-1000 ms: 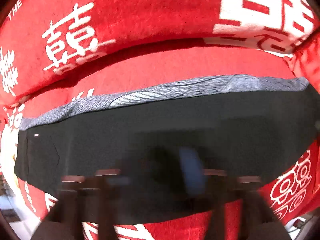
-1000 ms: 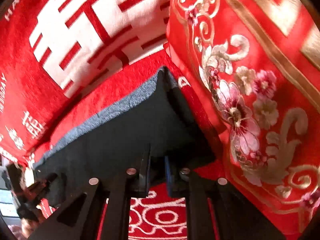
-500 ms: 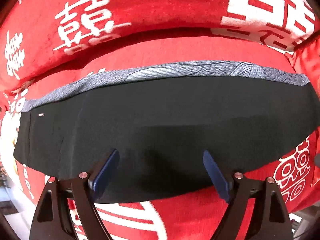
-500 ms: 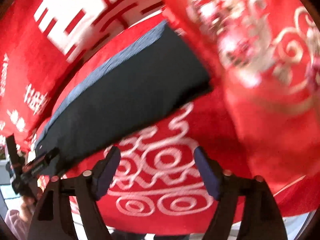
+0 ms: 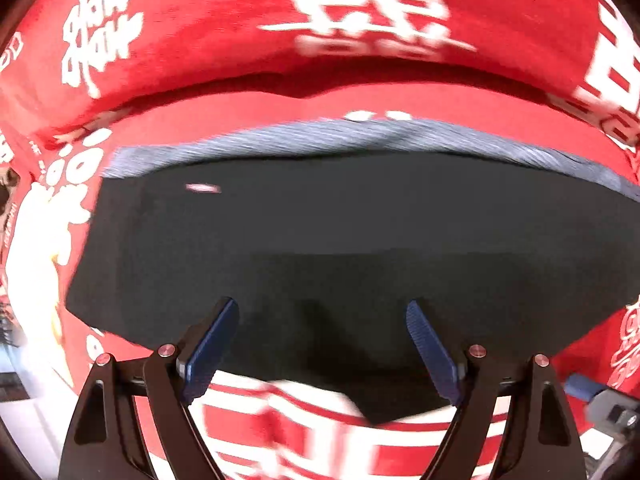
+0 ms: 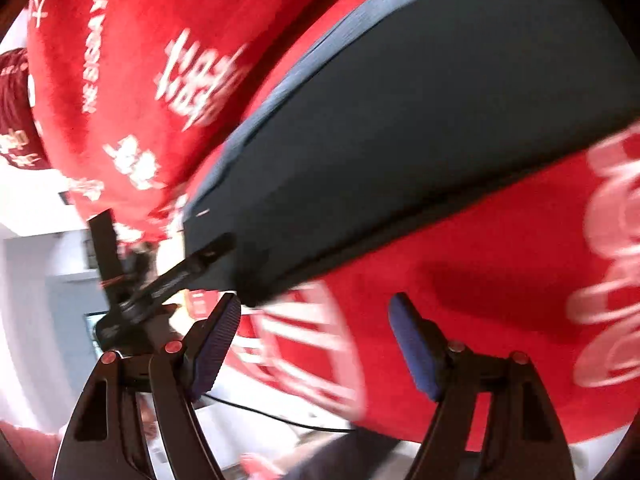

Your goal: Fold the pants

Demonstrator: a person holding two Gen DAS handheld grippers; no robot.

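The black pants lie folded in a long flat strip on the red seat, with a grey inner layer showing along the far edge. My left gripper is open and empty, its blue pads over the pants' near edge. In the right wrist view the pants run diagonally up to the right. My right gripper is open and empty, just below the pants' left corner. The left gripper shows there at that corner.
The red sofa cover with white characters rises behind the pants as a backrest. The red seat with white patterns lies in front. Past the sofa's left end is a pale room.
Both grippers went from shut on the pants to open and let them go. The right gripper pulled back and swung left. The left gripper shifted left along the near edge.
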